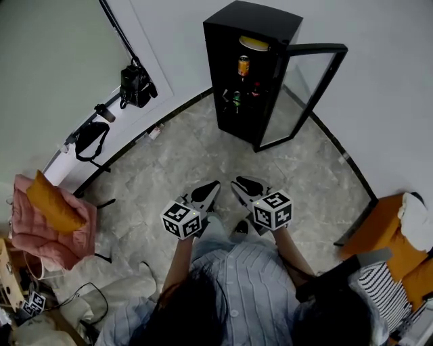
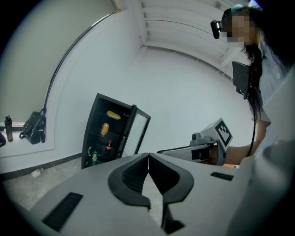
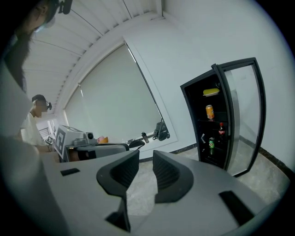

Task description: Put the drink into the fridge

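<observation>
**Open fridge, two empty grippers, drinks shelved**

- Floor (image 1: 176, 162): grey marbled tile, fills the middle of the head view.
- Fridge (image 1: 254, 20): black, upright, upper centre of the head view, against the white wall.
- Door (image 1: 318, 48): glass, swung open to the fridge's right.
- Left gripper (image 1: 215, 186) (image 2: 148, 156): lower centre, pointing toward the fridge and well apart from it. Jaws closed tip to tip, nothing held.
- Right gripper (image 1: 238, 182) (image 3: 146, 159): just beside the left. Jaws drawn in to a narrow slit, nothing between them.
- Bag (image 1: 137, 86): black, hangs at the wall, upper left.
- Drinks, all inside the fridge: orange can (image 1: 243, 66) on the middle shelf, bottle (image 1: 255, 91) and green can (image 1: 236, 100) on the shelf below.
</observation>
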{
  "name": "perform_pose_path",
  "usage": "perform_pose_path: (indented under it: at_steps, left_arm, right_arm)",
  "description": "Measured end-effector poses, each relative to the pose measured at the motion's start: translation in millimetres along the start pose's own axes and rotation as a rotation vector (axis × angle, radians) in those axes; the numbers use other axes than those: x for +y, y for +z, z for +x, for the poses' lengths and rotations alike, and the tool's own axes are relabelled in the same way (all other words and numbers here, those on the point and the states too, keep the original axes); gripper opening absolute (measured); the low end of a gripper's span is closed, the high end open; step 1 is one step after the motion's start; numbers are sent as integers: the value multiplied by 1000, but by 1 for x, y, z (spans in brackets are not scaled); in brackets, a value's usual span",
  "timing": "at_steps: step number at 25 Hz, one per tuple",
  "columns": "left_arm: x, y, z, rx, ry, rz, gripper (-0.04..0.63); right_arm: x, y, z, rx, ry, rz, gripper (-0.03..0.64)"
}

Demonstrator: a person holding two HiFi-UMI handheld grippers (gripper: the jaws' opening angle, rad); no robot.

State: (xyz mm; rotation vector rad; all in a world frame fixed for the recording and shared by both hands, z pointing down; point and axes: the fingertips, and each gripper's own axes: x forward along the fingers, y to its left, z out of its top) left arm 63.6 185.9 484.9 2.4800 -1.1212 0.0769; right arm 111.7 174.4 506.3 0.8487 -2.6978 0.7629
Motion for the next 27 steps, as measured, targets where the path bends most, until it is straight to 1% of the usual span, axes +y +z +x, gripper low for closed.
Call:
perform_pose_path:
  at_steps: [8, 15, 27]
  left_arm:
    - [-4, -1, -2, -2, 6, 10, 9]
    - [-7, 2, 3, 2, 3, 23, 11]
    - [-16, 3, 15, 10, -29, 47, 9]
  right_arm:
    - [5, -3, -1, 10, 13, -24, 98]
    - [-3, -1, -6, 5, 5, -14, 98]
    - [-15, 4, -13, -18, -19, -10, 98]
